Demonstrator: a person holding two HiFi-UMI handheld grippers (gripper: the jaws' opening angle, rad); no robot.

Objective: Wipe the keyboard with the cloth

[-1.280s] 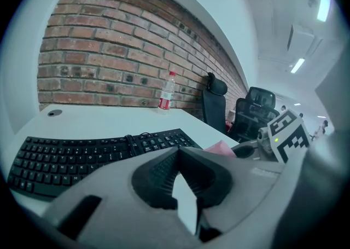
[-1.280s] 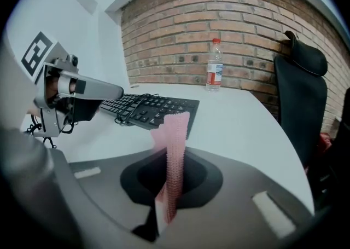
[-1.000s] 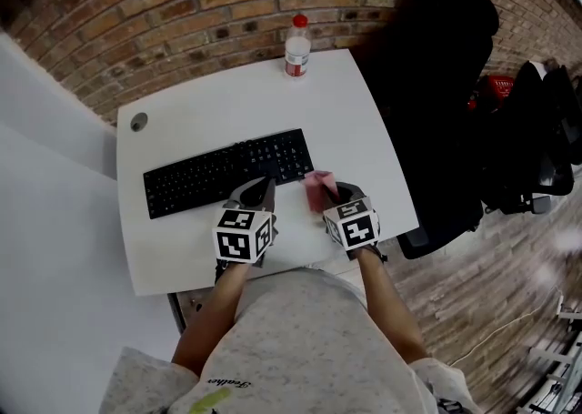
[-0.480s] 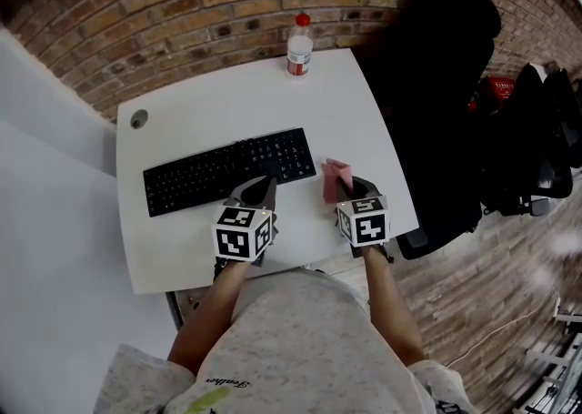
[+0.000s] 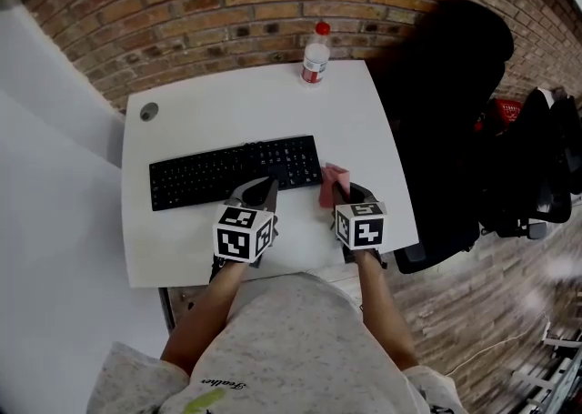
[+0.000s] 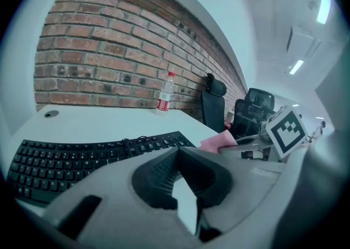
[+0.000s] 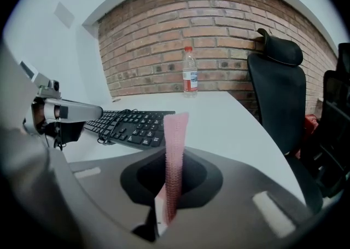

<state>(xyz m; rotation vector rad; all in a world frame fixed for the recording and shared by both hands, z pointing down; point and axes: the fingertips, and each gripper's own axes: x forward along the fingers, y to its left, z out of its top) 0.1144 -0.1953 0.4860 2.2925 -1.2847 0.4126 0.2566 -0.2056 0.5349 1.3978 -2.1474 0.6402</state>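
Behind keyboard (image 5: 232, 173), bottle (image 5: 316, 53) by brick wall (image 5: 227, 3), right tool (image 5: 338, 190) clenching cloth (image 5: 329, 181), left tool (image 5: 264, 187) clenched empty.

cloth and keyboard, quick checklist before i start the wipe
1. Cloth gripped: ok. The right gripper has its jaws shut on the pink cloth, which stands upright between them.
2. Cloth on the keys: not ok. It sits just off the right end of the keyboard.
3. Left gripper out of the way: ok. Its jaws are together on nothing, at the keyboard's near edge.
4. Keys unobstructed: not ok. A black cable loops over them.
5. Bottle clear of the path: ok. It stands at the far edge of the table, well apart from the keyboard.
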